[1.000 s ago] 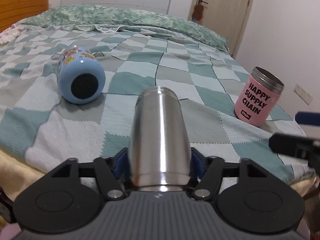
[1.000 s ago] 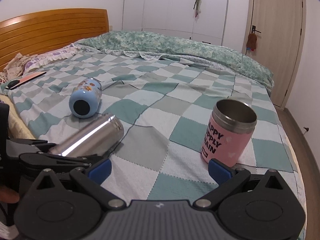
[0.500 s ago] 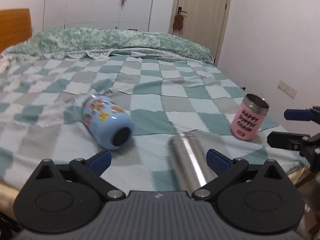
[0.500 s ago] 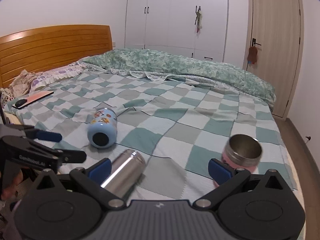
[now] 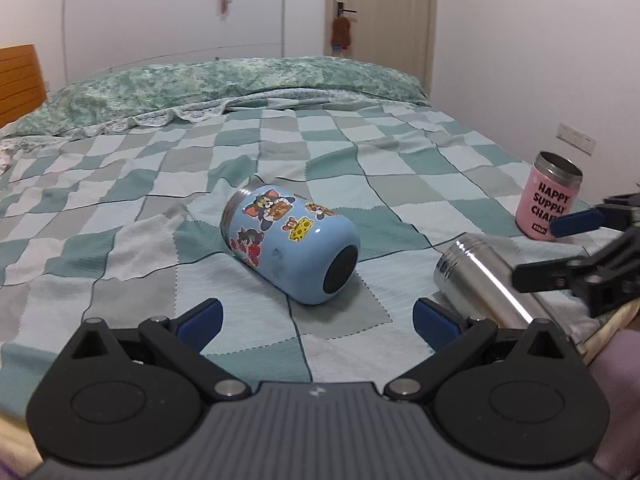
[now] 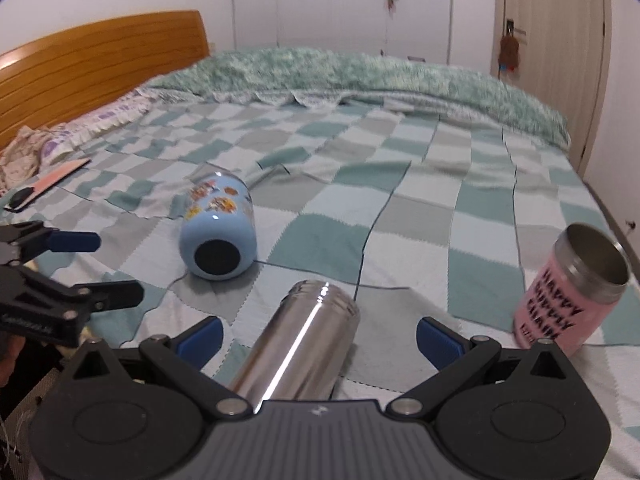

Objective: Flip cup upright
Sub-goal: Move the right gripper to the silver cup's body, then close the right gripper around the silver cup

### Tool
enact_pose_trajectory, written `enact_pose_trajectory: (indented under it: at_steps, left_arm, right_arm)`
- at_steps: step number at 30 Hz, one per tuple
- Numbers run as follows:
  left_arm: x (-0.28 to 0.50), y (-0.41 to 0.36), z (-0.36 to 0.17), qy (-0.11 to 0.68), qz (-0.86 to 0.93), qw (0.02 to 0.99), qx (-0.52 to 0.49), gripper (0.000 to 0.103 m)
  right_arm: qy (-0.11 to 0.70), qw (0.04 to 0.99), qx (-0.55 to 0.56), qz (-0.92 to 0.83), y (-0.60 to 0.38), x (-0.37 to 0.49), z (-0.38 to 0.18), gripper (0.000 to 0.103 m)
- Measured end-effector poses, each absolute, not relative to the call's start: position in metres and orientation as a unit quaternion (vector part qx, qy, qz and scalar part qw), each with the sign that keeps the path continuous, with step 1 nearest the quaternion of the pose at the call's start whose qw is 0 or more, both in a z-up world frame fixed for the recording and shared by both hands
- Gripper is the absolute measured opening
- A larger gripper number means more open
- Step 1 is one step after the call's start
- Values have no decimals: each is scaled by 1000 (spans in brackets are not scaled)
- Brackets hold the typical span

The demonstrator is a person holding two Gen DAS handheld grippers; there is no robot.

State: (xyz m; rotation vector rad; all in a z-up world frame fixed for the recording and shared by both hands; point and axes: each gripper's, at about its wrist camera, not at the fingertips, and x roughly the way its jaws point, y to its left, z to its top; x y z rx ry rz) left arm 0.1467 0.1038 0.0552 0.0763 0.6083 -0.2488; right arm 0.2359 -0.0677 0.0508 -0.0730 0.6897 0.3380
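Note:
A steel cup (image 6: 298,344) lies on its side on the checked bedspread, between the open fingers of my right gripper (image 6: 318,334), untouched; it also shows at the right of the left wrist view (image 5: 486,288). A blue cartoon cup (image 5: 292,242) lies on its side, its dark base toward my open, empty left gripper (image 5: 316,316); it also shows in the right wrist view (image 6: 218,226). A pink cup (image 5: 548,194) stands upright at the right, also in the right wrist view (image 6: 568,294).
The bed's near edge runs just under both grippers. A wooden headboard (image 6: 92,68) is at the far left, with a phone and a dark object (image 6: 44,186) near it. A green quilt (image 5: 224,84) lies along the far side. A door (image 5: 380,16) is behind.
My left gripper let go of the steel cup, drew back and turned left to face the blue cup. My right gripper moved left until the lying steel cup sat between its open fingers.

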Motion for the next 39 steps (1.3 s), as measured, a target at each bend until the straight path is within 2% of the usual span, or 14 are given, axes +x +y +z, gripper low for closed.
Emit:
enact_pose_trajectory:
  at_steps: [16,20,24,26,33,39]
  left_arm:
    - [175,116,29,302,-163,938,36,103]
    - [179,116,25,305,-166,937,36,103]
    - [180,117,23,307,-169,936,32,103]
    - [179,117,23,307,-170,936,31,103]
    - [176,114,25,305,-169,937,29,103]
    - [168,111,35,298,-169,939,28,103]
  right_arm:
    - [440,888,-7,134,-51,302,15,102]
    - [463,876,1,137,-48,310,11,90]
    - [490,859,11,150,-46,316,6,83]
    - [503,850,18,157,-46,318,3,71]
    - [510,840,36,179,-50,319,6,66]
    - [467,859,56,200,-58,301,23,64]
